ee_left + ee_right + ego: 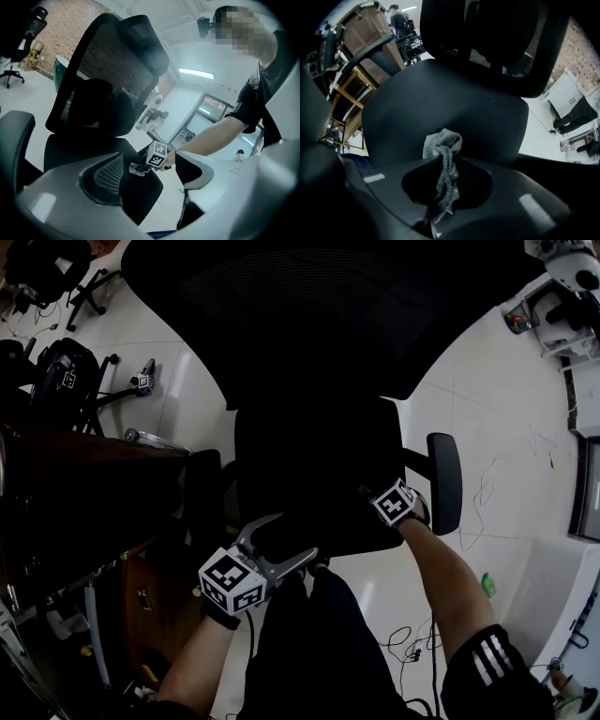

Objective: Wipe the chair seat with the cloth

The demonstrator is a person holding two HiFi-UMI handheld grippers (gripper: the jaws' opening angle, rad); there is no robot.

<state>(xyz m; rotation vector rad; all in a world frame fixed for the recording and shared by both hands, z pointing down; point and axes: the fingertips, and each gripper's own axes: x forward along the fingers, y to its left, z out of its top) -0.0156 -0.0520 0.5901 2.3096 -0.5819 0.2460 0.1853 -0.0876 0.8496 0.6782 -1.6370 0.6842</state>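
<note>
Left gripper (295, 538) hangs nearest, its jaws spread wide with nothing between them, at the front edge of the seat (314, 465). Behind it the black chair (319, 334) fills the head view. Beside the armrest (444, 482), the right gripper (144, 165) is clamped on the grey cloth (443, 150), whose bunched end lies against the seat.

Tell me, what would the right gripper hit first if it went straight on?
Probably the chair seat: the right gripper, shut on the grey cloth, points at it, so the cloth's bunched end would touch first. Depth is unclear.
</note>
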